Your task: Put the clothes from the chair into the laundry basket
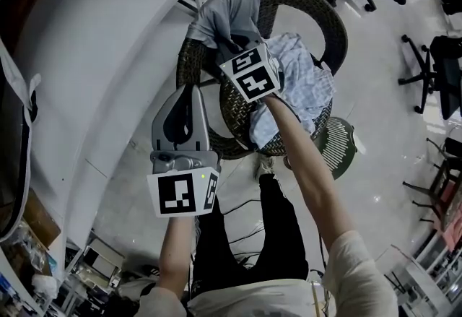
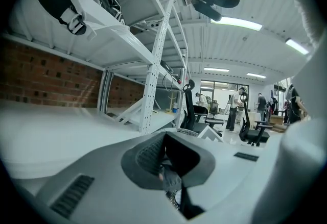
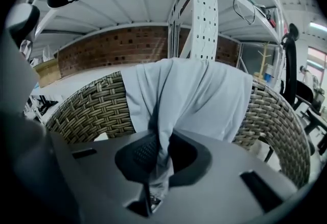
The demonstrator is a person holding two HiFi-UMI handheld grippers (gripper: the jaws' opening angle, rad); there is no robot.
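Where the woven wicker chair (image 1: 321, 16) curves up, a soft grey garment (image 3: 194, 95) drapes its back, one fold clenched in the right gripper (image 3: 157, 159) jaws. Crumpled checked cloth (image 1: 303, 84) fills the seat. At the chair's 5 o'clock stands perhaps the laundry basket (image 1: 341, 142), dark wire, its contents hidden. The left gripper (image 1: 189, 95) jaws are closed, empty.

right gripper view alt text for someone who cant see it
The right claw is pinched shut on a fold of a grey garment draped over the back of a wicker chair. Behind them stand white metal shelving and a brick wall.
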